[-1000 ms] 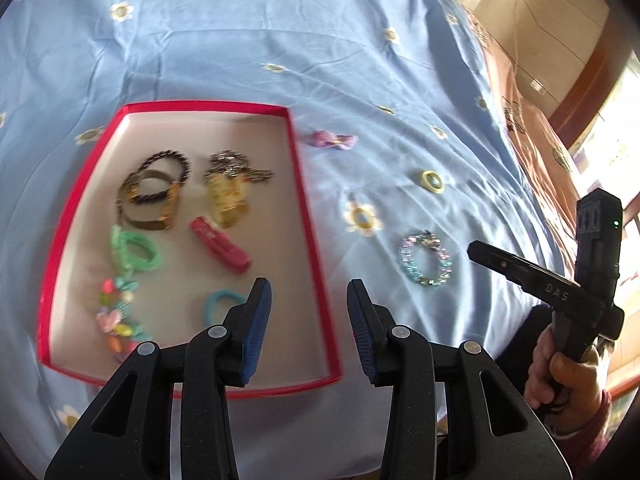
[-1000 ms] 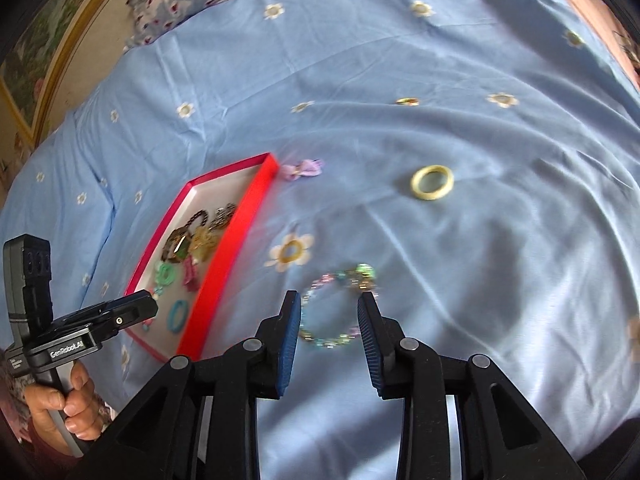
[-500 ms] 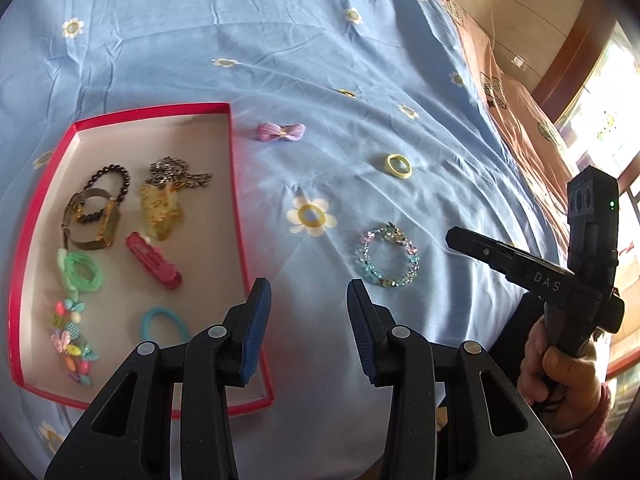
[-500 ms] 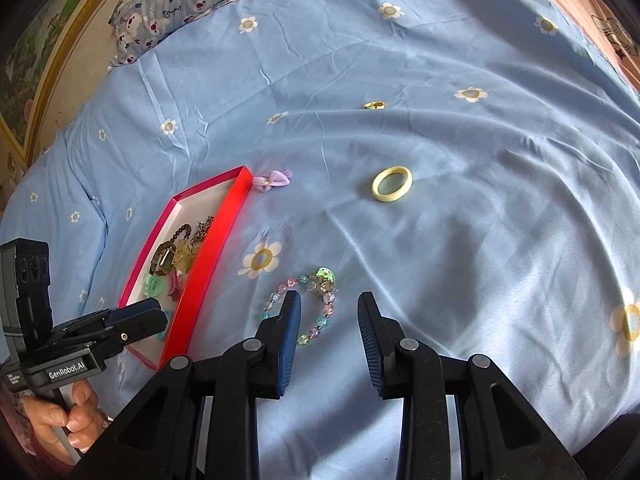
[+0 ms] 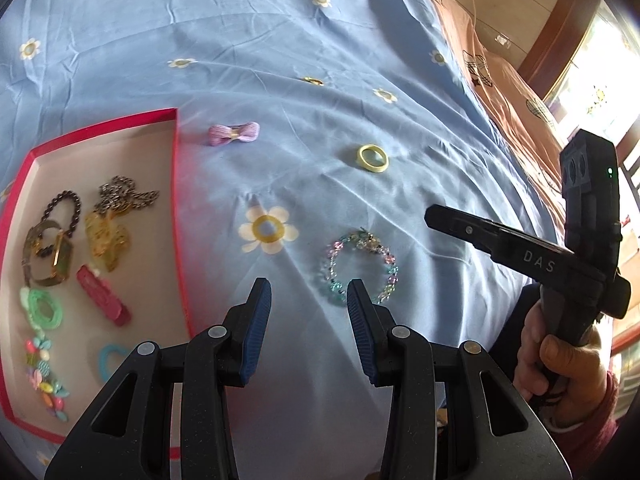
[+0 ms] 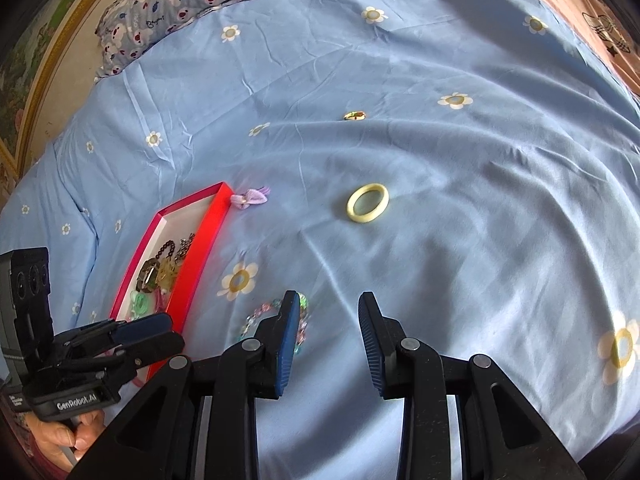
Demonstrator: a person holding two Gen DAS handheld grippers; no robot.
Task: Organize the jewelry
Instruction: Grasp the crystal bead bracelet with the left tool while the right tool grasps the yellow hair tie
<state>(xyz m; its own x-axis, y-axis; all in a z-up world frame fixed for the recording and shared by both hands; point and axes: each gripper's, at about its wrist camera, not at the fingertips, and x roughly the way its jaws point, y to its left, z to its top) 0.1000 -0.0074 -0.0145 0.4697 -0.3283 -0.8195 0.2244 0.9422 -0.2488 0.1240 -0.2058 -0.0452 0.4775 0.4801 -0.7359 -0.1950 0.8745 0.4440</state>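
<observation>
A shallow red-rimmed cardboard tray (image 5: 175, 184) with a pale inside lies on a bed covered by a light blue sheet printed with white-and-yellow daisies (image 5: 280, 40). Inside the tray sit a dark beaded bracelet (image 5: 64, 206), a tangled bronze-coloured chain (image 5: 126, 192), a translucent amber hair claw (image 5: 106, 242), a bronze watch-like bangle (image 5: 48, 256), a flat pinkish-red hair clip (image 5: 103, 300), a mint green hair tie (image 5: 42, 310), a small turquoise hair ring (image 5: 112, 360) and a string of multicoloured plastic charm beads (image 5: 44, 376).

Four pieces lie on the sheet outside the tray. A lilac fabric bow clip (image 5: 234, 133) rests just beside the tray's far right corner. Farther right of the tray lies a pale yellow smooth bangle (image 5: 373, 158), flat on the sheet. Beyond it, well apart from the tray, is a small gold-coloured ring (image 6: 355, 115), too small to make out in detail. A pastel bracelet of clear pink, blue and green beads (image 5: 360, 266) lies in a loose circle near the tray's right side, past a printed daisy.

The left tool (image 5: 308, 320) hovers over the sheet just right of the tray's near edge, its blue-padded jaws spread apart with nothing between them; the pastel bracelet is just beside its right finger. The right tool (image 6: 328, 336) is likewise spread wide and holds nothing, with the pastel bracelet partly hidden behind its left finger and the yellow bangle farther ahead.
</observation>
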